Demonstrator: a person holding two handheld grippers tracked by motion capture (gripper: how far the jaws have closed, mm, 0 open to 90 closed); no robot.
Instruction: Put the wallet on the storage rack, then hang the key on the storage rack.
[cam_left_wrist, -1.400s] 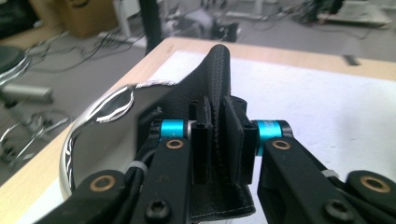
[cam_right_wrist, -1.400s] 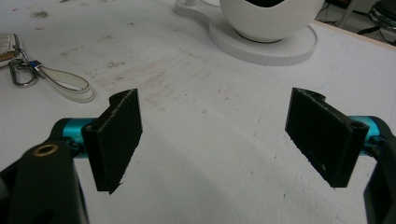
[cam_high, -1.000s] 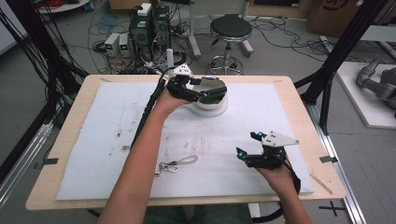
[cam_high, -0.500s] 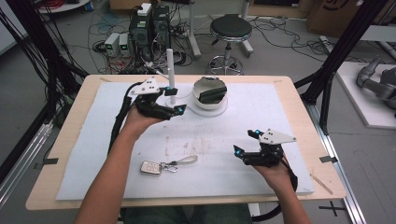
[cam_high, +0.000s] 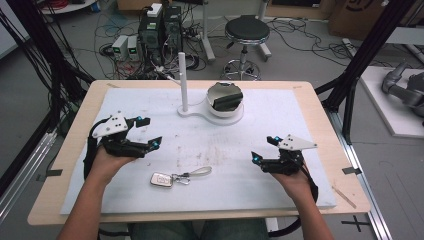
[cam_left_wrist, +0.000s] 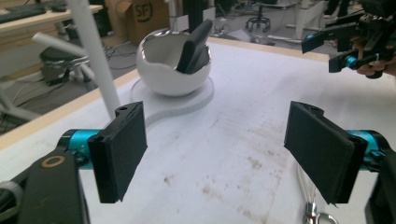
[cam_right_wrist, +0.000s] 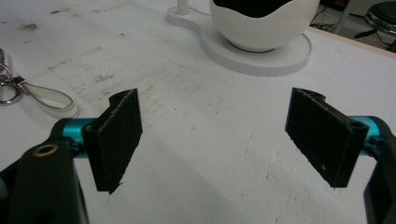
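Guessing light, hard and kinda slick for the car key (cam_high: 161, 179) with its floppy strap (cam_high: 197, 173), lying flat between left tongs (cam_high: 150, 131) (just been opening, nothing in them) and right tongs (cam_high: 262, 149) (wide apart, empty), nearer the left; probably best pinched across its narrow sides.

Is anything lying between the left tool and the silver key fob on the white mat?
Nothing visible: only bare white mat separates the open left tool from the silver key fob.
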